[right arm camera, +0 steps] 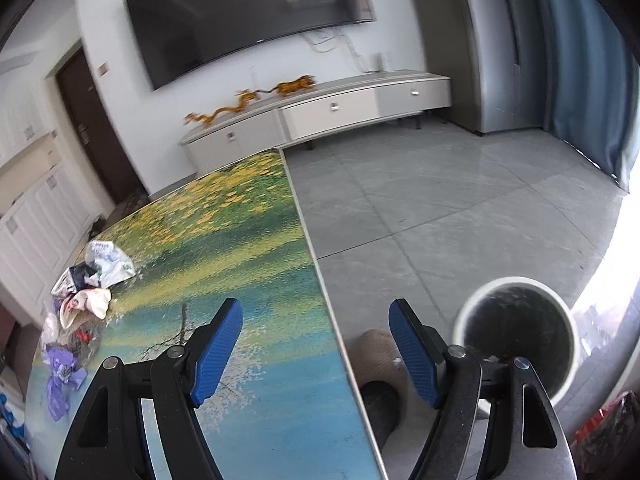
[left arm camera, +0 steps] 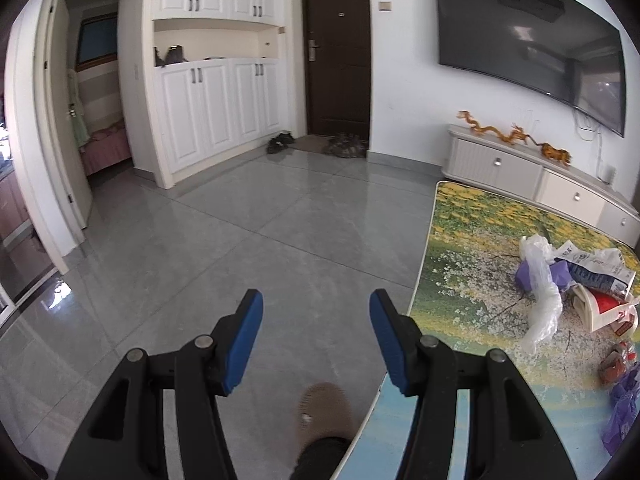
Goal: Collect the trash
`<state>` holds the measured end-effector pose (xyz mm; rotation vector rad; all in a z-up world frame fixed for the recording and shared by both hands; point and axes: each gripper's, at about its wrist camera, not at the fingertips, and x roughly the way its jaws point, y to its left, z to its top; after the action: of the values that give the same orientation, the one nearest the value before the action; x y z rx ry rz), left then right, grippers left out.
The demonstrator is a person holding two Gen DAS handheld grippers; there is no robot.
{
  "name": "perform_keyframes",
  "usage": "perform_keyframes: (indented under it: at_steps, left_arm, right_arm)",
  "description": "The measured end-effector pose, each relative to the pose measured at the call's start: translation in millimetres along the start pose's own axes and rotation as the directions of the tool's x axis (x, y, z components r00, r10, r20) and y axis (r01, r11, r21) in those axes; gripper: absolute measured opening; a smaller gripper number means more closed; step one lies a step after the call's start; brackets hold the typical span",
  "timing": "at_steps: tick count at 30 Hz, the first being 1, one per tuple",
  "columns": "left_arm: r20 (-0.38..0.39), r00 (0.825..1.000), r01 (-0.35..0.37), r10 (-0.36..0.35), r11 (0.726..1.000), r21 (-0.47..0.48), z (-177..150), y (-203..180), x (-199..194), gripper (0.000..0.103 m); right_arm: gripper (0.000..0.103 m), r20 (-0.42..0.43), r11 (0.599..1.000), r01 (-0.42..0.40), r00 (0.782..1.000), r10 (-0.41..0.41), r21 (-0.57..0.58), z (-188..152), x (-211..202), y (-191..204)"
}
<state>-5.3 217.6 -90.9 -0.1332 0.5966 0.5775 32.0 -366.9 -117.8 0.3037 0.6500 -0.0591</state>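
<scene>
A heap of trash lies on the low table [left arm camera: 460, 264] with the landscape print: a crumpled clear plastic bag [left arm camera: 540, 300], purple wrappers [left arm camera: 532, 274], a printed packet [left arm camera: 596, 270] and a red-and-white carton [left arm camera: 604, 306]. In the right wrist view the same heap [right arm camera: 86, 280] sits at the table's [right arm camera: 248, 280] far left, with more purple wrappers [right arm camera: 62, 372] nearer. My left gripper [left arm camera: 316, 344] hangs open over the floor, left of the table edge, holding nothing. My right gripper [right arm camera: 316, 352] stands open above the table's right edge, also holding nothing. A white round bin [right arm camera: 516, 332] with a dark inside stands on the floor to its right.
A person's slippered foot [left arm camera: 324, 412] stands by the table edge, the other foot [right arm camera: 378, 360] near the bin. A TV cabinet [right arm camera: 320, 116] with orange dragon figures runs along the wall under a large TV [right arm camera: 248, 12]. Grey tiled floor [left arm camera: 240, 248] stretches toward a dark door [left arm camera: 338, 52] and white cupboards.
</scene>
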Motion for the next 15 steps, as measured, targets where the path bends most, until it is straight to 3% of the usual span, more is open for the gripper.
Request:
perform_keyframes:
  at_steps: [9, 12, 15]
  left_arm:
    - [-0.023, 0.997, -0.077, 0.077, 0.997, 0.012, 4, 48, 14, 0.054]
    - [-0.029, 0.994, -0.101, 0.103, 0.994, 0.043, 5, 44, 18, 0.054]
    - [-0.043, 0.994, -0.101, 0.105, 0.992, 0.078, 3, 35, 19, 0.054]
  right_arm:
    - [0.077, -0.029, 0.989, -0.134, 0.991, 0.133, -0.065, -14, -5, 46]
    - [0.086, 0.012, 0.982, -0.169, 0.985, 0.17, -0.09, -11, -21, 52]
    - [0.087, 0.019, 0.978, -0.199, 0.979, 0.201, -0.058, -9, -24, 48]
